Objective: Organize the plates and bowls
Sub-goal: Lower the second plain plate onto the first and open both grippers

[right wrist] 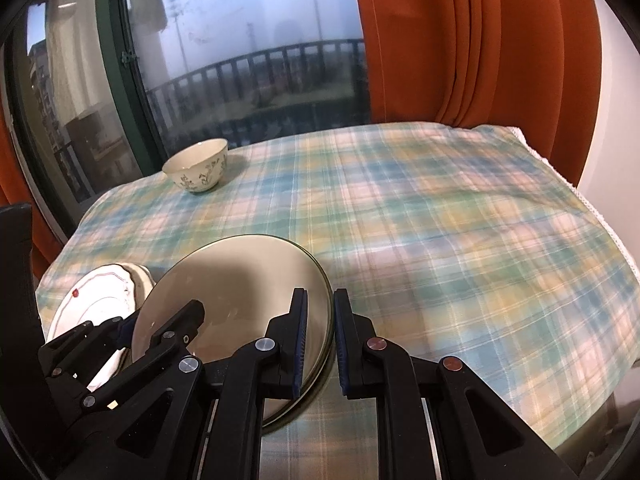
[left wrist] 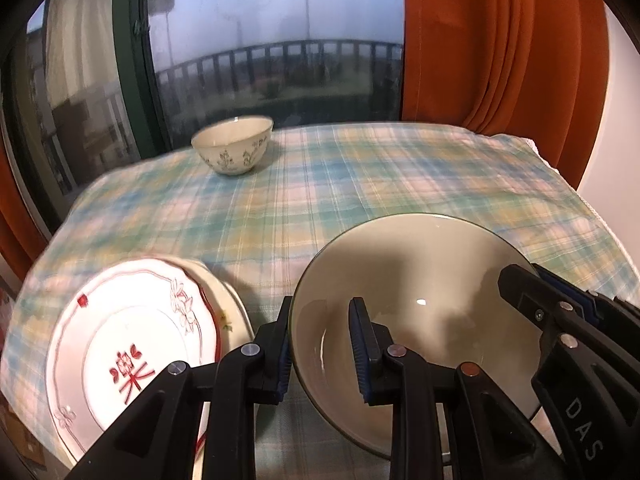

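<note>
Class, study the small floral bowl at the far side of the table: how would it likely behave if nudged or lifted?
The floral bowl looks like glazed ceramic, so probably rigid, breakable and slick to grip. Its narrow foot under a wider rim suggests it might tip if pushed high. On the plaid tablecloth it would likely drag rather than slide.

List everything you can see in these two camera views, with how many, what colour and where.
Large glossy beige bowl with a thin dark rim: one, near edge of the table, gripped on opposite sides of its rim by both grippers.
Small cream bowl with grey-green floral print: one, far left of the table, by the window.
White scalloped plate with red pattern: one, near left, lying on another cream plate.
Plaid tablecloth: one, pastel blue, green, yellow and pink, covering the table.
Orange curtains: on both sides of the window.
Green-framed window: one, behind the table.
Left gripper: black, shut on the bowl's left rim.
Right gripper: black, shut on the bowl's right rim.
</note>
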`<action>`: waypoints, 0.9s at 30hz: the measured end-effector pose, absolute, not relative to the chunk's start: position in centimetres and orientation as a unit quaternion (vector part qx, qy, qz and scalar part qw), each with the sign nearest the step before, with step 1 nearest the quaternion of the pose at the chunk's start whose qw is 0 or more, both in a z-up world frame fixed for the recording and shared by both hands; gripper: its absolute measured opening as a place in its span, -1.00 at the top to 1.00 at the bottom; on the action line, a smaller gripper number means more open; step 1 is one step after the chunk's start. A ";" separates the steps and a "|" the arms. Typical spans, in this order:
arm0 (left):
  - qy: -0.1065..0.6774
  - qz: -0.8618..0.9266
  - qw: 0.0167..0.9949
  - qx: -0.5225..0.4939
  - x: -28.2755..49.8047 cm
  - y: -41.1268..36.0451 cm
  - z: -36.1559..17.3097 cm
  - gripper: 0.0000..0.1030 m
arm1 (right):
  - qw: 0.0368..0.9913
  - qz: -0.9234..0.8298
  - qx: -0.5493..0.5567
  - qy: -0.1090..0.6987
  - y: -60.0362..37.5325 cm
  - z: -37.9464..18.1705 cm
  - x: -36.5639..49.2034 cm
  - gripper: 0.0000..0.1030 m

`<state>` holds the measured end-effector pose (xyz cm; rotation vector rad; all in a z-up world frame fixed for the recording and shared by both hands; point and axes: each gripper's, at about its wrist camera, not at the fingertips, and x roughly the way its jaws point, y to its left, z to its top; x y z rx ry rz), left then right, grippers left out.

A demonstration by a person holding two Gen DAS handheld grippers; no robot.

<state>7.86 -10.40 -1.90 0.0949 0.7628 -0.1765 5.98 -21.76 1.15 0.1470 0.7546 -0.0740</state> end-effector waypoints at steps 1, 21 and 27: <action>0.369 -0.088 0.924 0.048 7.7 -10.5 -1.9 0.55 | 0.928 -0.038 0.069 0.365 -21.7 1.1 5.9 0.69; 0.357 -0.136 0.923 0.049 6.7 -9.0 -0.3 -0.44 | 0.942 -0.036 0.065 0.328 -19.7 2.2 4.8 -0.43; 0.340 -0.129 0.930 0.043 8.0 -7.4 2.0 -0.60 | 0.939 -0.029 0.061 0.336 -18.3 4.1 6.4 -0.57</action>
